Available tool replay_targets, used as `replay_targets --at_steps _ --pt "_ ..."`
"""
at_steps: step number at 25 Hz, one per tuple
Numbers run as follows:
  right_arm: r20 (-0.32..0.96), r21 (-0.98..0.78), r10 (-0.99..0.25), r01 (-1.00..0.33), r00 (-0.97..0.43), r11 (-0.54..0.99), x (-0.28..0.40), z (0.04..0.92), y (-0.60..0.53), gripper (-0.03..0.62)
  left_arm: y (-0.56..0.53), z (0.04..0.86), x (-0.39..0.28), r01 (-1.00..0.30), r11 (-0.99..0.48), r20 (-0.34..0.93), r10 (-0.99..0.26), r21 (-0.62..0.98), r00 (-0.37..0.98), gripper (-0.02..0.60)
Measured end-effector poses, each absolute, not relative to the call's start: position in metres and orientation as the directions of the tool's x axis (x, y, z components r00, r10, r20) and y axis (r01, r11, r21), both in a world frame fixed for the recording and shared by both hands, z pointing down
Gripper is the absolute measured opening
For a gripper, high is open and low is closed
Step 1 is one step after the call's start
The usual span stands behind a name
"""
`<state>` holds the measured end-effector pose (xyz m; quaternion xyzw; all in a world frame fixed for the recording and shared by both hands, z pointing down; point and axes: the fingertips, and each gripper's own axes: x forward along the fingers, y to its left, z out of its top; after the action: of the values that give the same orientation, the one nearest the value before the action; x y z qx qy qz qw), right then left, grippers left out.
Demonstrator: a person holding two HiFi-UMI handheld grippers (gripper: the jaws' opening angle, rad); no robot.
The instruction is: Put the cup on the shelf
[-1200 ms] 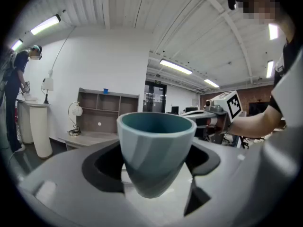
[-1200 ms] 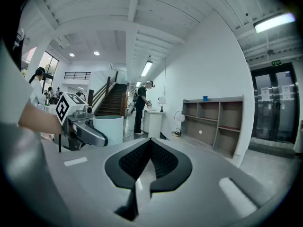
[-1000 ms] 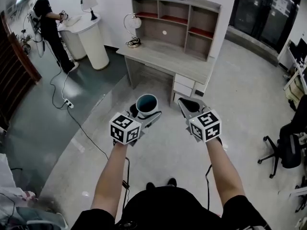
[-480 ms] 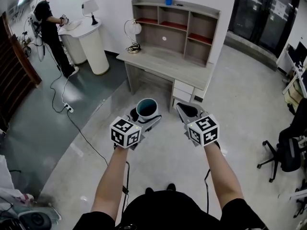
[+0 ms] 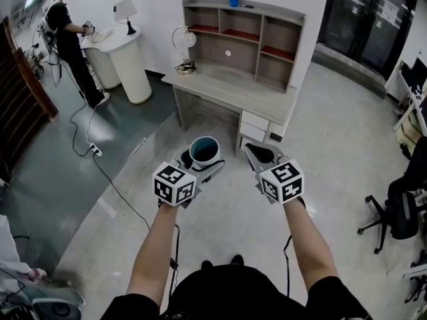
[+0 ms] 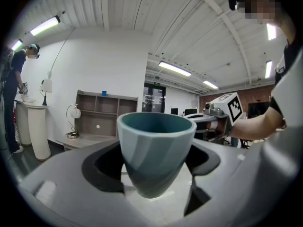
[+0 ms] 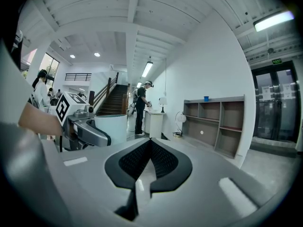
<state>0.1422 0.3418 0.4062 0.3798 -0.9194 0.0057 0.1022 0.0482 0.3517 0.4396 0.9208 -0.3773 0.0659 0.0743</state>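
done: cup (image 6: 155, 148) clamped in left gripper (image 5: 203, 163) | right gripper (image 5: 259, 155) closed, empty | todo: carry to far shelf (image 5: 228, 47), bays apparently free

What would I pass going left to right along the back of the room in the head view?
standing person → white round counter → globe lamp → shelf unit → dark glass doors

Open floor (image 5: 333, 139) before desk (image 5: 227, 87) and shelf (image 5: 241, 53)
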Motion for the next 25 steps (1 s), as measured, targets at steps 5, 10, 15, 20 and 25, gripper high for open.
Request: replay_targets --at_steps 5,10,15,20,25 --pt "0.191 0.064 -0.696 -0.698 -0.693 0.713 0.149 0.407 0.338 0.011 0.348 0.441 0.055 -0.707 -0.702 0.184 -0.686 0.085 0.704 0.368" --pt "0.191 0.066 -0.691 -0.693 -0.697 0.718 0.158 0.41 0.33 0.011 0.341 0.442 0.065 -0.711 -0.699 0.189 -0.69 0.079 0.699 0.369" --pt "0.191 0.062 -0.679 -0.682 -0.709 0.729 0.171 0.414 0.32 0.011 0.33 0.442 0.077 -0.72 -0.689 0.19 -0.699 0.082 0.69 0.368" --pt "0.201 0.059 -0.668 -0.671 -0.717 0.739 0.182 0.42 0.312 0.011 0.325 0.446 0.086 -0.73 -0.679 0.199 -0.706 0.078 0.679 0.368" --pt "0.206 0.048 -0.66 -0.666 -0.722 0.744 0.18 0.426 0.298 0.011 0.314 0.455 0.086 -0.733 -0.674 0.213 -0.706 0.09 0.676 0.369"
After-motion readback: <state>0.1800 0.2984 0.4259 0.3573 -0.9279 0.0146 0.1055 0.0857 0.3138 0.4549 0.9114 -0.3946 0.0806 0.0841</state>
